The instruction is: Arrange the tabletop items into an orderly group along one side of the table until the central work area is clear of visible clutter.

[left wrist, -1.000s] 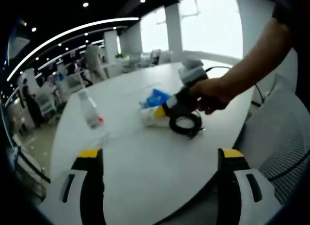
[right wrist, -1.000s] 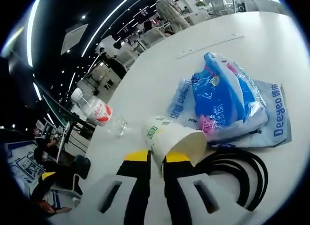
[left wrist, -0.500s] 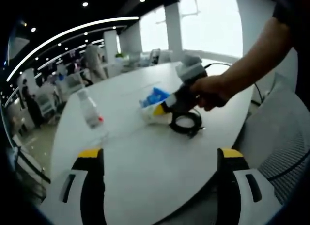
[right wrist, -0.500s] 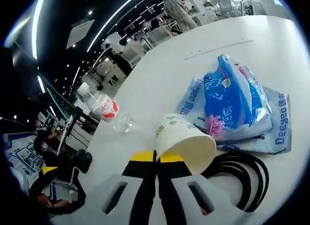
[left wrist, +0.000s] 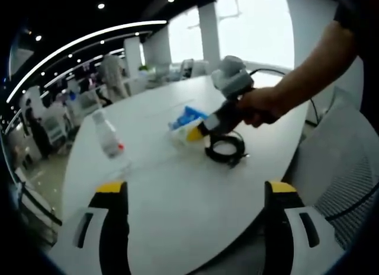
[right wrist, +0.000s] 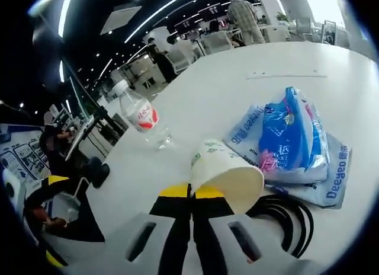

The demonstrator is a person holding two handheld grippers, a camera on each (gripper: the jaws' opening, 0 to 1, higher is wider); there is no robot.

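Paper cup pinched at its rim by the right gripper, mouth apparently tilted toward the camera; left gripper gapes

White table carries an upright water bottle, blue packets and coiled black cable.

In the left gripper view, bare surface spreads across the lower centre. A water bottle stands at centre left; blue packets and a black cable coil crowd centre right, beside the right gripper.
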